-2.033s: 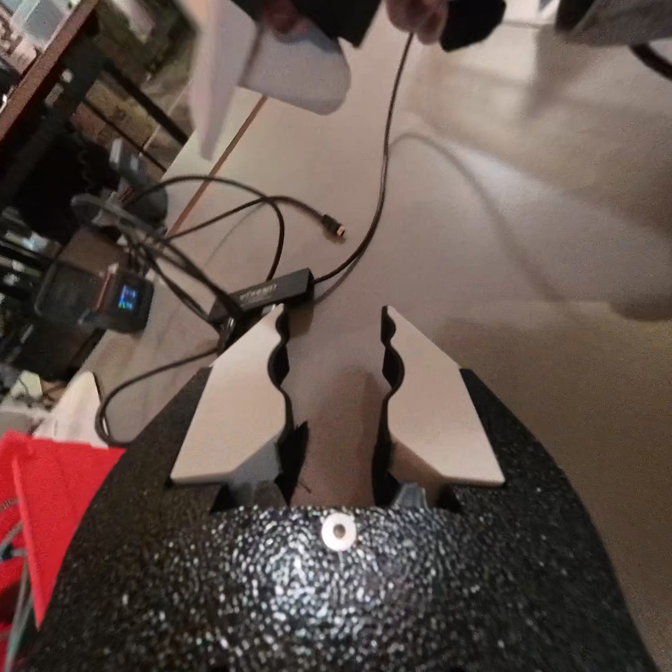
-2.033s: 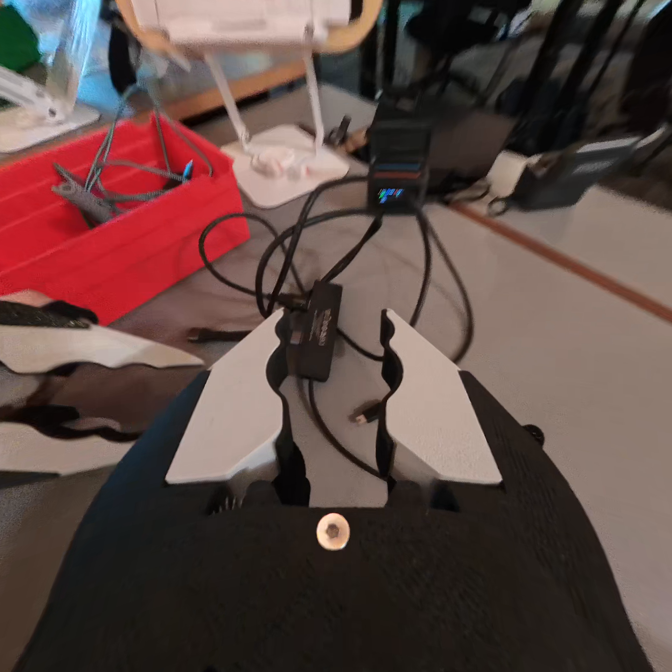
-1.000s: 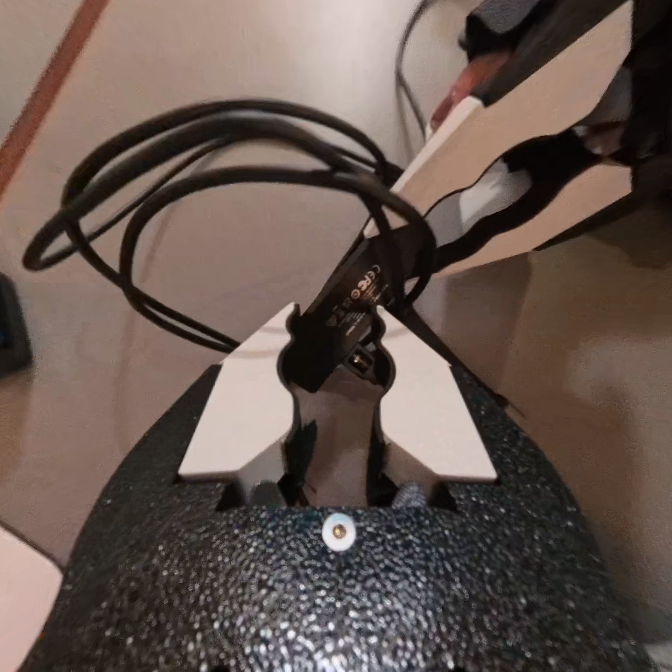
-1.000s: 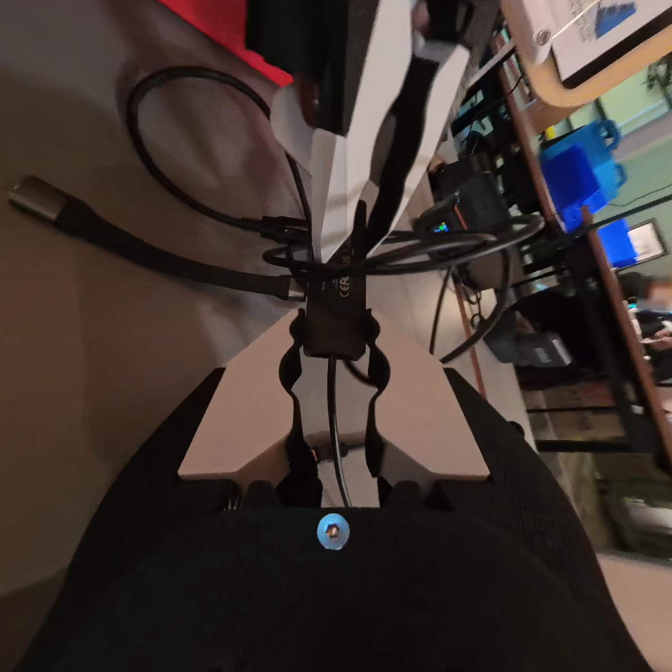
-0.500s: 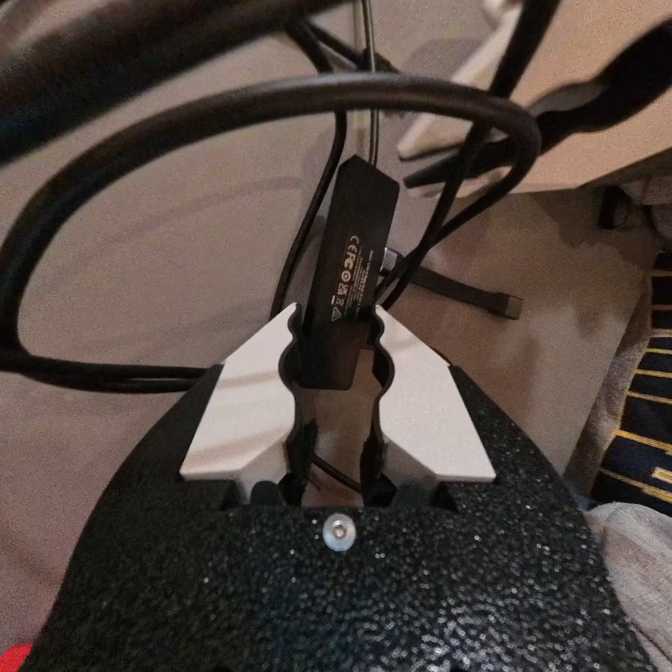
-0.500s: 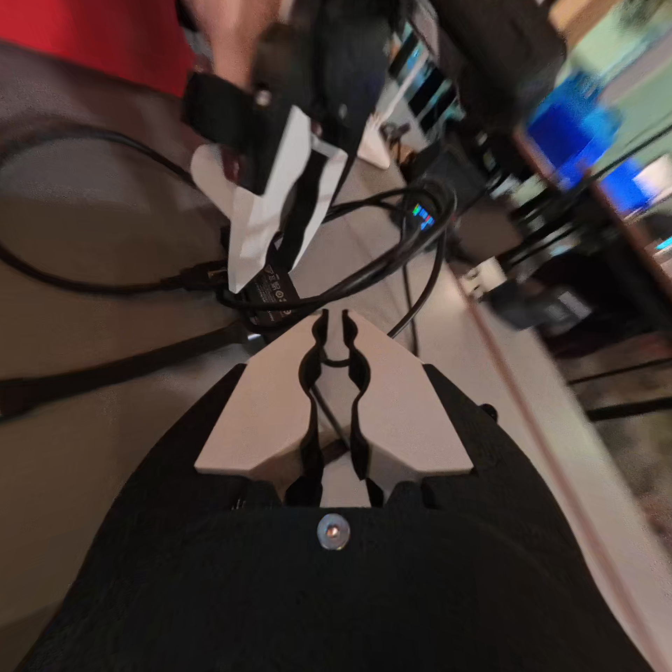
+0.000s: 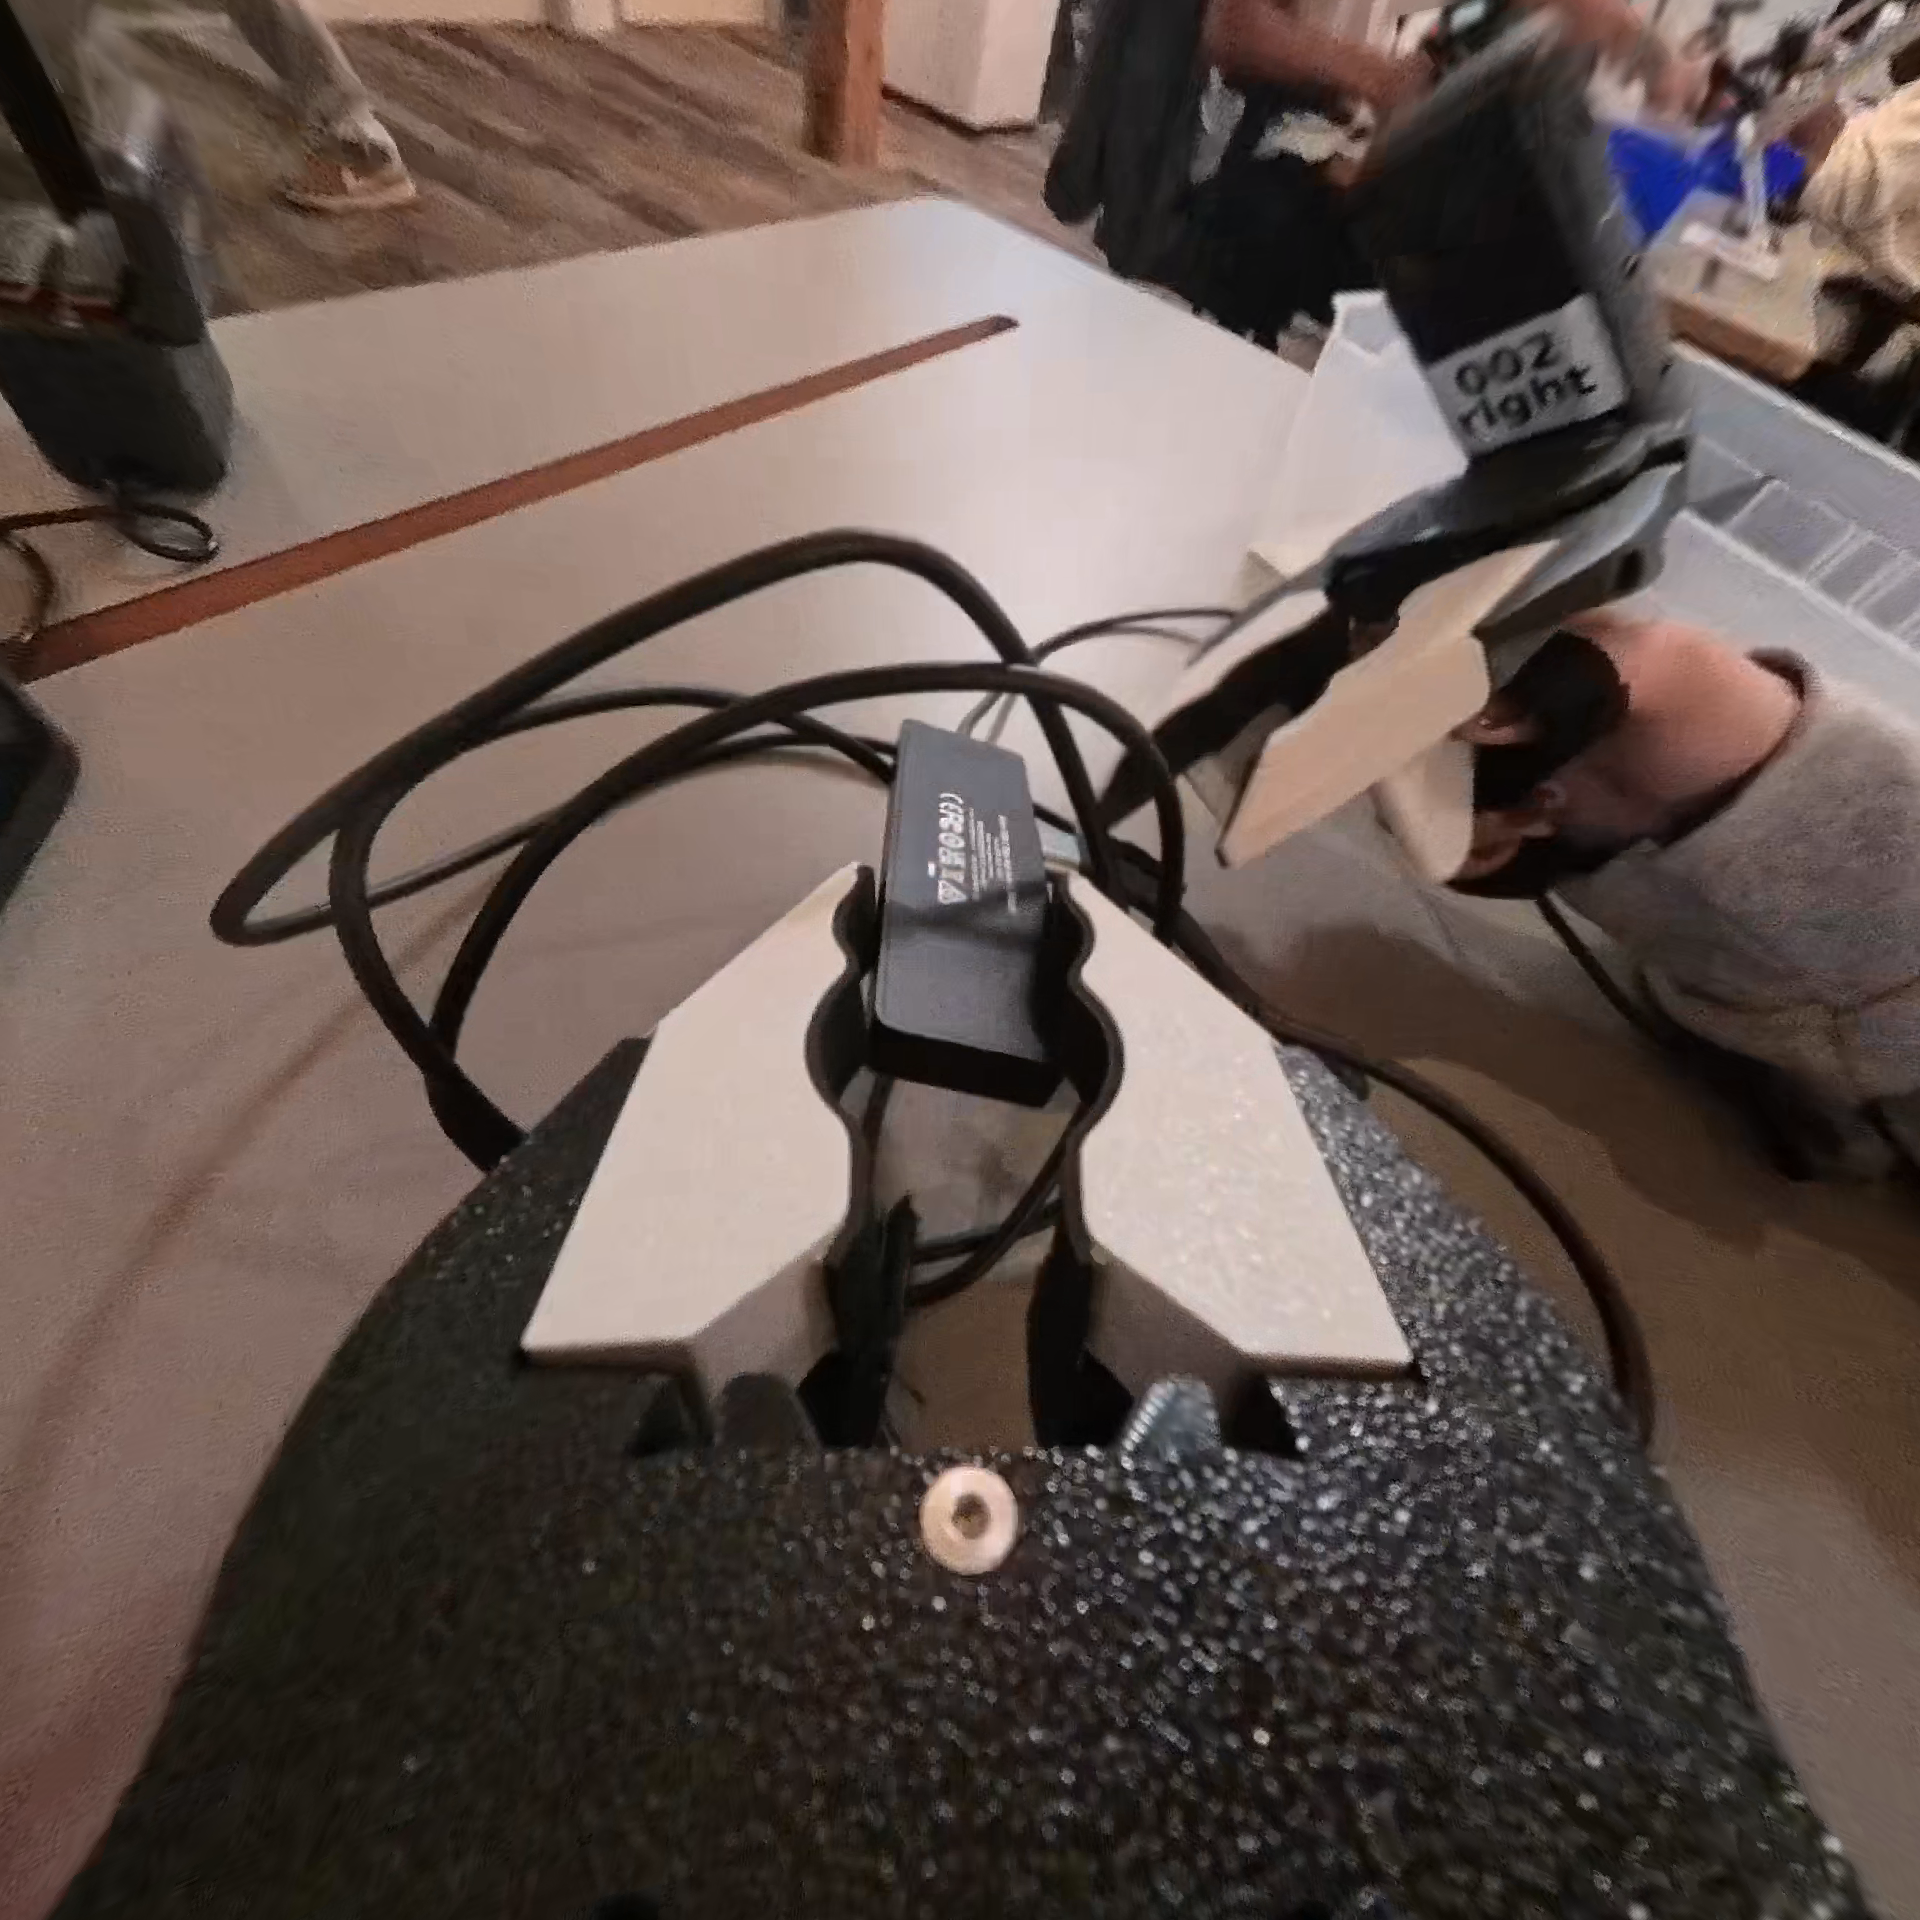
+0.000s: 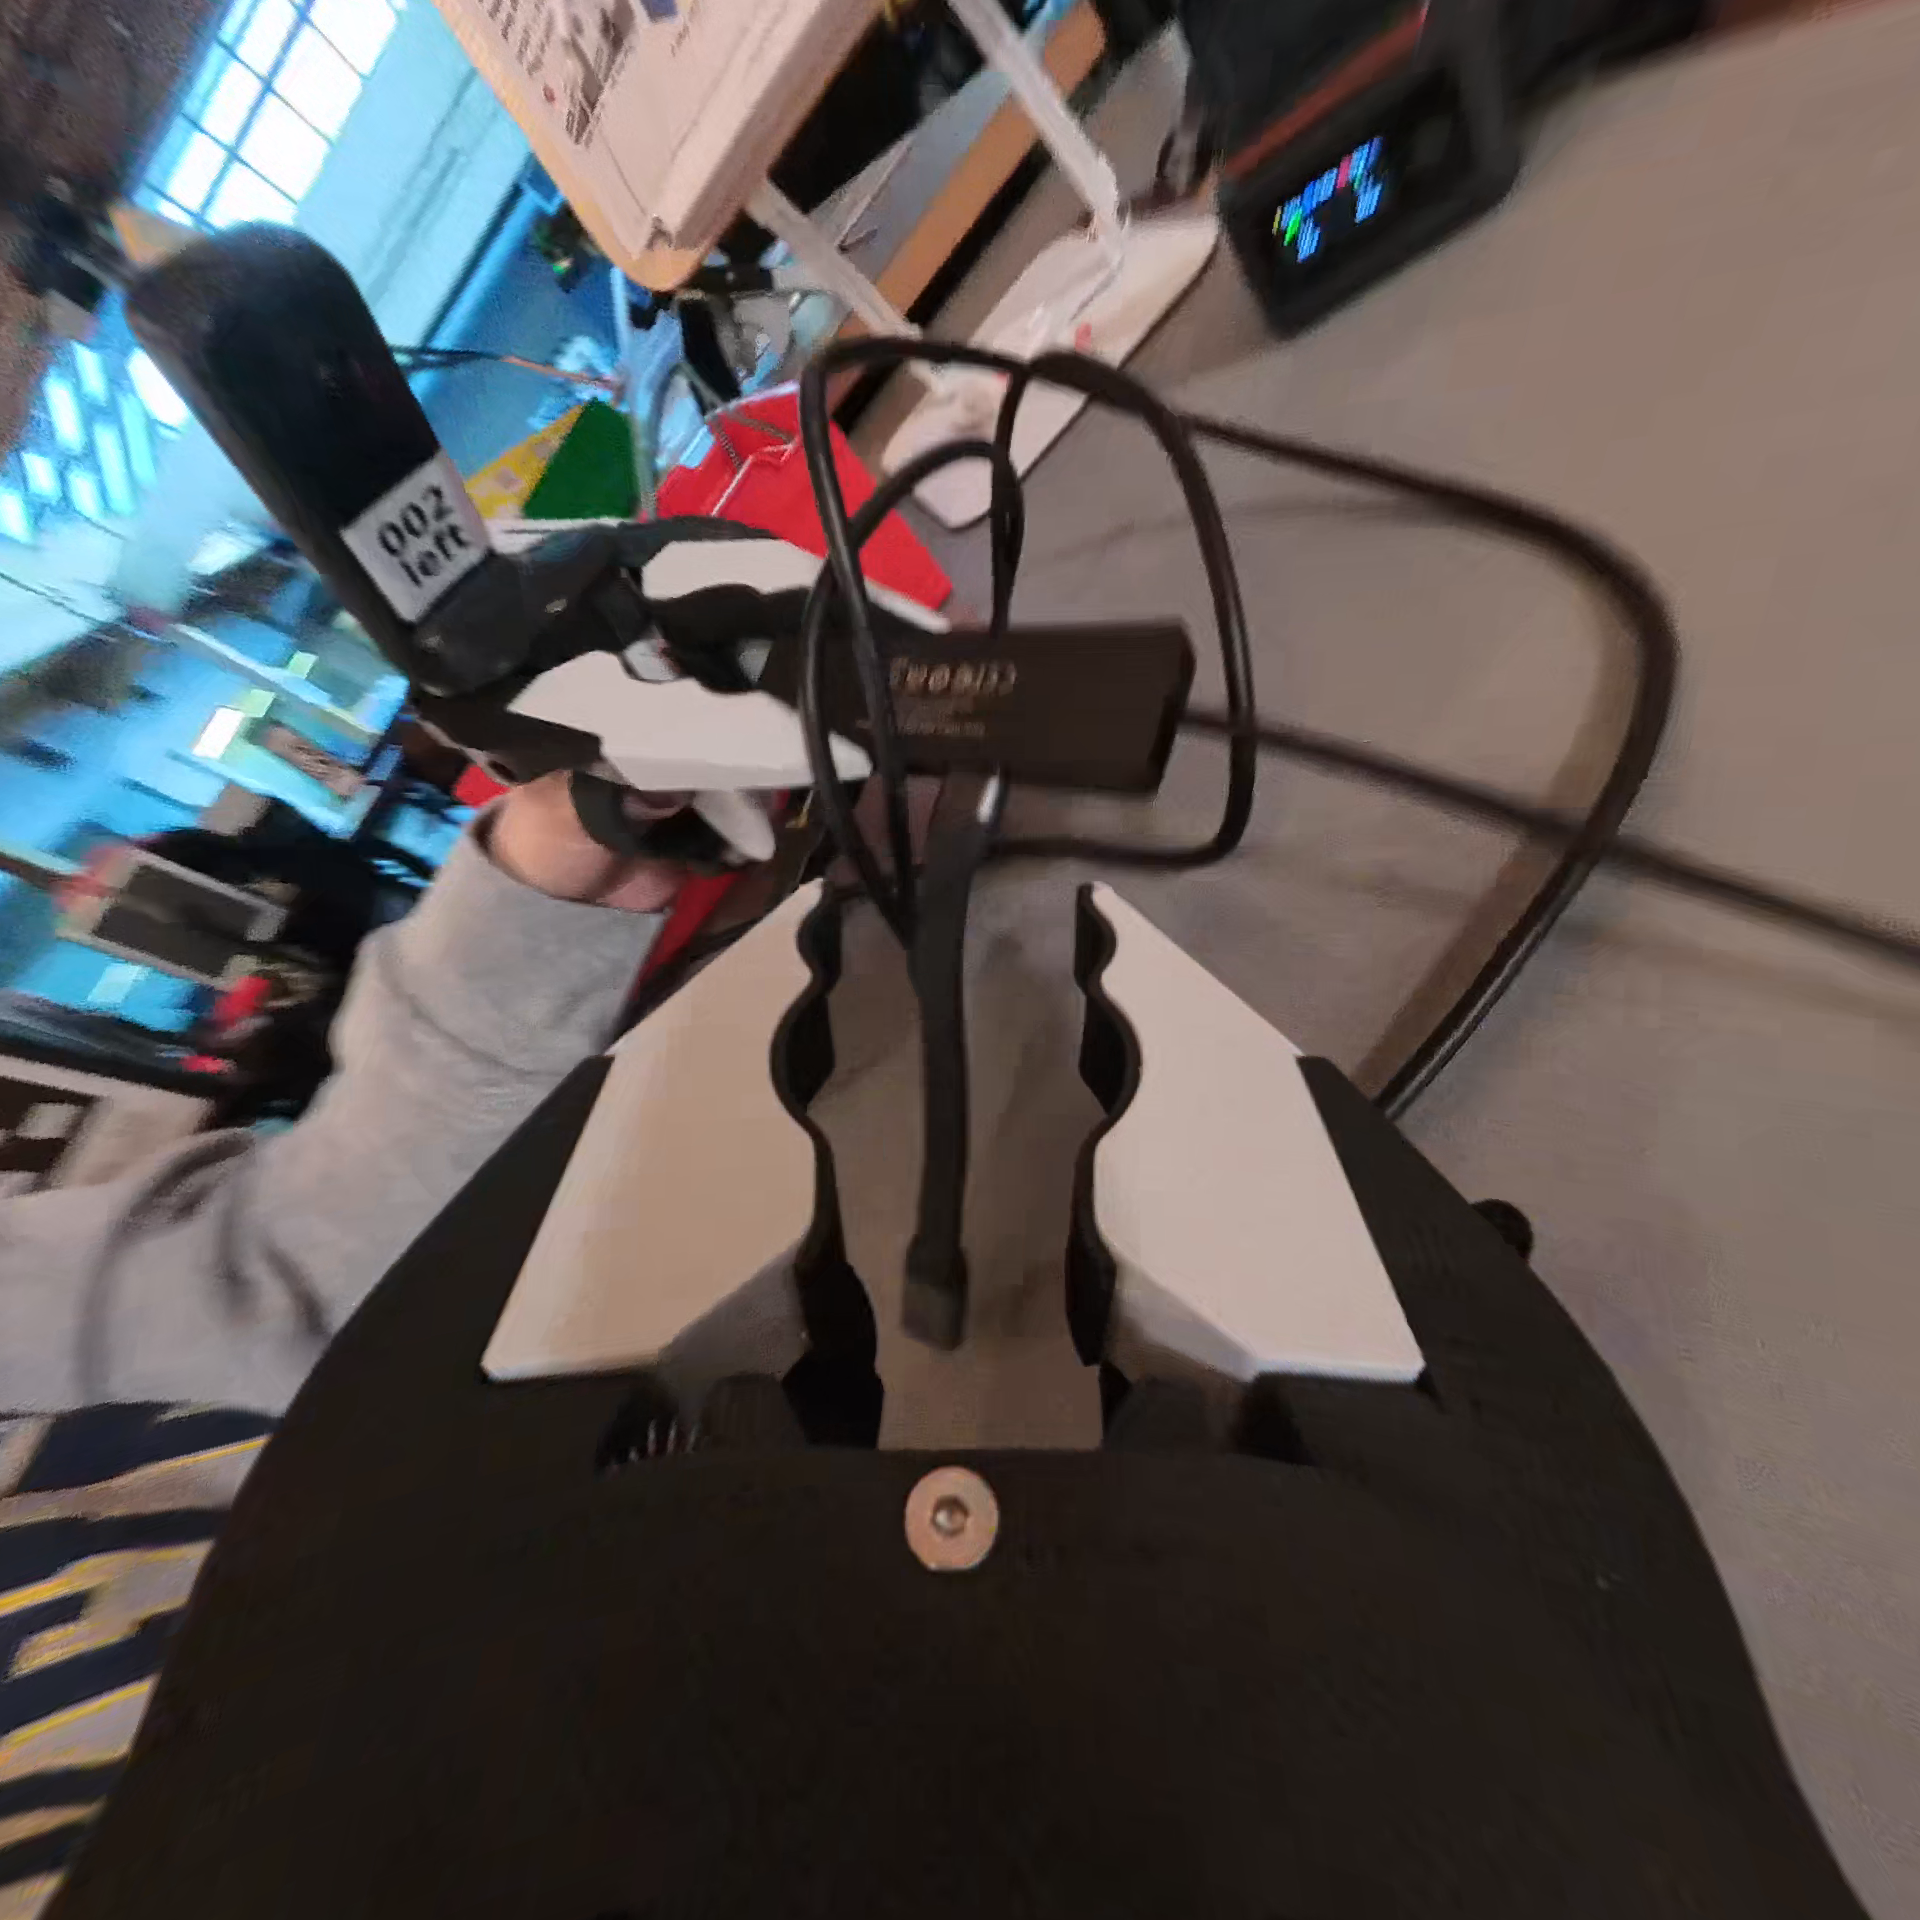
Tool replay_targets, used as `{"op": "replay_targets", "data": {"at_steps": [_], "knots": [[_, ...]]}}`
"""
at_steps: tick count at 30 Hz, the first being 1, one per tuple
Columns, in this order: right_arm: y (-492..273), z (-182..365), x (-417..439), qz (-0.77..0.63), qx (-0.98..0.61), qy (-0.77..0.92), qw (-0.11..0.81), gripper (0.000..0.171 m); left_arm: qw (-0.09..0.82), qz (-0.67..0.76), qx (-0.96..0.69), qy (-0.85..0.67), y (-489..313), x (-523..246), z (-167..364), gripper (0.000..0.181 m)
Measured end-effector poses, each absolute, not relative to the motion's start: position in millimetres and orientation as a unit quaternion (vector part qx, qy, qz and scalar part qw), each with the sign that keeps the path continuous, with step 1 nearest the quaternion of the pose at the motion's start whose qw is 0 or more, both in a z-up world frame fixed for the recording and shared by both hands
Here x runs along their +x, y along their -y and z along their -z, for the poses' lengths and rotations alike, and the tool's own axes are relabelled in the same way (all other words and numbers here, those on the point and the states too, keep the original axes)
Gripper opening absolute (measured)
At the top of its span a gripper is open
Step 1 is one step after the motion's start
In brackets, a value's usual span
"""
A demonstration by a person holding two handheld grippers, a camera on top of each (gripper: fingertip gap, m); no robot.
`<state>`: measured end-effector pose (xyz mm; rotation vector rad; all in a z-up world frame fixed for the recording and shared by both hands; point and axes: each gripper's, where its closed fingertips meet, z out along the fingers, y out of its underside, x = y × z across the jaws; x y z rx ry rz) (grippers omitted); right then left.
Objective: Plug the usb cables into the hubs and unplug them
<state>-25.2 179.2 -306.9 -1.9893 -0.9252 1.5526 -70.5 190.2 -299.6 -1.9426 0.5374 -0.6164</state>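
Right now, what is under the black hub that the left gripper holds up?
Under the hub, a flat black cable hangs from its lower side, its plug free between the right gripper's open jaws. Thin black loops hide which port it leaves.

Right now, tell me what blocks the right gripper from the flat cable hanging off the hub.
Nothing blocks it: the flat cable hangs between the open jaws of the right gripper, below the hub. Thin cable loops drape close beside it, though.
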Motion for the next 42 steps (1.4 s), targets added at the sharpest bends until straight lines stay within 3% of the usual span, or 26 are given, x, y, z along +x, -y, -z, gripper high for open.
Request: {"op": "replay_targets", "data": {"at_steps": [3, 5, 7, 9, 13, 18, 22, 26, 31, 38, 42], "knots": [[-172, 313, -26, -0.607, -0.726, 0.288, 0.149, 0.046, 0.539, 0.276, -0.766, -0.215, -190, -64, 292, 0.031], [-172, 305, -32, -0.650, -0.703, 0.255, 0.134, 0.038, 0.558, 0.286, -0.744, -0.232, -186, -55, 289, 0.031], [-170, 301, -34, -0.675, -0.685, 0.246, 0.126, 0.024, 0.580, 0.296, -0.724, -0.229, -183, -53, 284, 0.007], [-171, 302, -34, -0.667, -0.680, 0.270, 0.146, 0.021, 0.589, 0.362, -0.689, -0.215, -175, -52, 270, 0.000], [-166, 295, -30, -0.598, -0.667, 0.379, 0.232, 0.015, 0.582, 0.431, -0.662, -0.193, -167, -61, 258, 0.020], [-160, 273, -28, -0.500, -0.625, 0.480, 0.359, 0.014, 0.583, 0.331, -0.674, -0.311, -148, -42, 259, 0.023], [-167, 257, -21, -0.339, -0.589, 0.549, 0.487, 0.014, 0.672, 0.197, -0.623, -0.348, -141, -40, 227, 0.010], [-169, 247, -15, -0.192, -0.523, 0.601, 0.573, 0.013, 0.756, 0.140, -0.568, -0.293, -138, -47, 187, 0.028], [-154, 253, -19, -0.111, -0.452, 0.664, 0.586, 0.013, 0.685, 0.132, -0.607, -0.380, -143, -27, 215, 0.041], [-135, 262, -24, -0.019, -0.384, 0.724, 0.573, 0.013, 0.619, 0.101, -0.621, -0.470, -136, -23, 251, 0.017], [-129, 269, -26, -0.053, -0.398, 0.731, 0.552, 0.016, 0.588, 0.167, -0.643, -0.461, -129, -26, 258, 0.012]]}}
